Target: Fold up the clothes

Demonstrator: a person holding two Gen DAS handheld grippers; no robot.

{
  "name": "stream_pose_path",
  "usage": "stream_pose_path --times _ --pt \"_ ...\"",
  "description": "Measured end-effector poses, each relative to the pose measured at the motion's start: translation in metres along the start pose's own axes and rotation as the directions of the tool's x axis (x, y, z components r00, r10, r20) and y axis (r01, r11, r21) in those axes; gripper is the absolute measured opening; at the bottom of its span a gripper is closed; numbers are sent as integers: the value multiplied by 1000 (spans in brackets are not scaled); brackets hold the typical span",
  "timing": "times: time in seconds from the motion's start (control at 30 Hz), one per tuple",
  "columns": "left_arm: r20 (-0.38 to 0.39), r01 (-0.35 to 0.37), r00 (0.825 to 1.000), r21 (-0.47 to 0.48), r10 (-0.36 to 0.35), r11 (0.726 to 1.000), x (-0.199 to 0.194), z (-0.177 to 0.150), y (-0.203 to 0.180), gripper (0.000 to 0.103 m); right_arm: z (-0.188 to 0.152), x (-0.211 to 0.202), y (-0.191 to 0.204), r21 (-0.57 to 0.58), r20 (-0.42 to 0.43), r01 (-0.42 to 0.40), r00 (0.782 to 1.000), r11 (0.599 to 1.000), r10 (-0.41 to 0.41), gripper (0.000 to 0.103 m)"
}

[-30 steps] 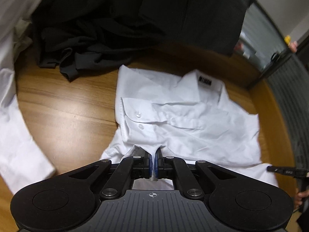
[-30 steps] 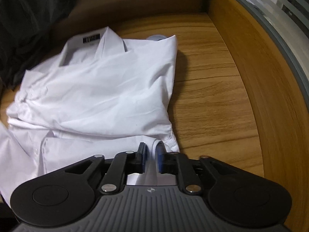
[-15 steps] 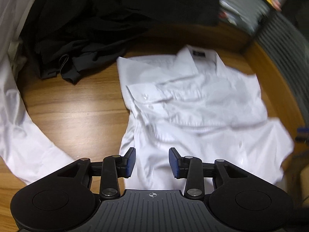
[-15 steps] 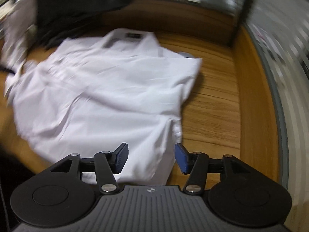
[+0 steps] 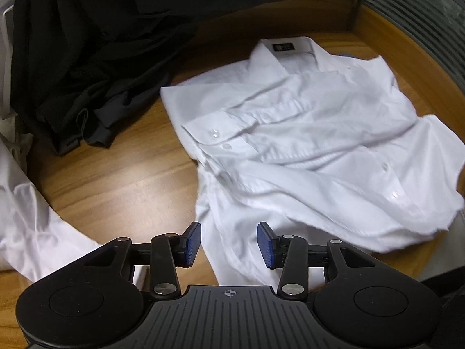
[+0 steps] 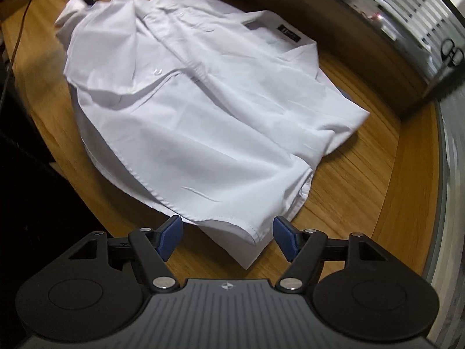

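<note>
A white button shirt (image 5: 305,145) lies partly folded on the wooden table (image 5: 116,180), collar and black label at the far side. It also shows in the right wrist view (image 6: 203,116). My left gripper (image 5: 229,244) is open and empty, just above the shirt's near hem. My right gripper (image 6: 228,238) is open and empty, with the shirt's near corner lying between and below its blue pads.
A heap of black clothes (image 5: 101,43) lies at the far left. Another white garment (image 5: 26,221) lies at the left edge. A raised wooden rim and slatted wall (image 6: 421,174) run along the right side. The table's front edge drops off at the left (image 6: 43,174).
Both grippers were shut on the shirt's hem a second ago; they have opened, let it go and drawn back. The right view has swung to the right side of the shirt.
</note>
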State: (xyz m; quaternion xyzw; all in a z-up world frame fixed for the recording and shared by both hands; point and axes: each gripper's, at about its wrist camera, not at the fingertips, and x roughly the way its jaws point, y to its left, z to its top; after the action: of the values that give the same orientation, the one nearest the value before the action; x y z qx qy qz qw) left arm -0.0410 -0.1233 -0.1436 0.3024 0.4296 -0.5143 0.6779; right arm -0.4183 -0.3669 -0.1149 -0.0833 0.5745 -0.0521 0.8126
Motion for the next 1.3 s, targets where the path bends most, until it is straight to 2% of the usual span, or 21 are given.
stream_pose_path --times 0.3,0.73,0.8,0.83,0.93,1.03,1.2,1.3 --pt "6 -16 1000 10 16 1000 10 15 6 46 7 11 10 -62 9 -22 1000 998 23 75" --pt "-17 -8 1000 143 11 990 25 26 -1 45 12 25 29 -186 -20 -23 1000 982 20 77" --pt "-17 13 1000 128 -10 992 28 30 -1 44 13 28 33 -221 -23 -10 1000 975 6 77" --pt "-17 24 1000 117 -22 993 30 33 -1 44 14 30 34 -231 -27 -7 1000 973 1 77" --pt "-13 80 997 8 -80 997 35 40 5 44 17 33 34 -232 -25 0 1000 973 -6 73" --pt "-11 127 992 -111 -129 986 40 44 12 44 19 35 35 -236 -14 6 1000 972 -10 61" --pt "11 196 979 -314 -203 929 42 41 25 42 18 32 40 -308 -16 20 1000 951 -26 60" --pt "36 211 977 -366 -212 906 35 40 30 41 16 26 39 -337 -20 28 999 941 -37 62"
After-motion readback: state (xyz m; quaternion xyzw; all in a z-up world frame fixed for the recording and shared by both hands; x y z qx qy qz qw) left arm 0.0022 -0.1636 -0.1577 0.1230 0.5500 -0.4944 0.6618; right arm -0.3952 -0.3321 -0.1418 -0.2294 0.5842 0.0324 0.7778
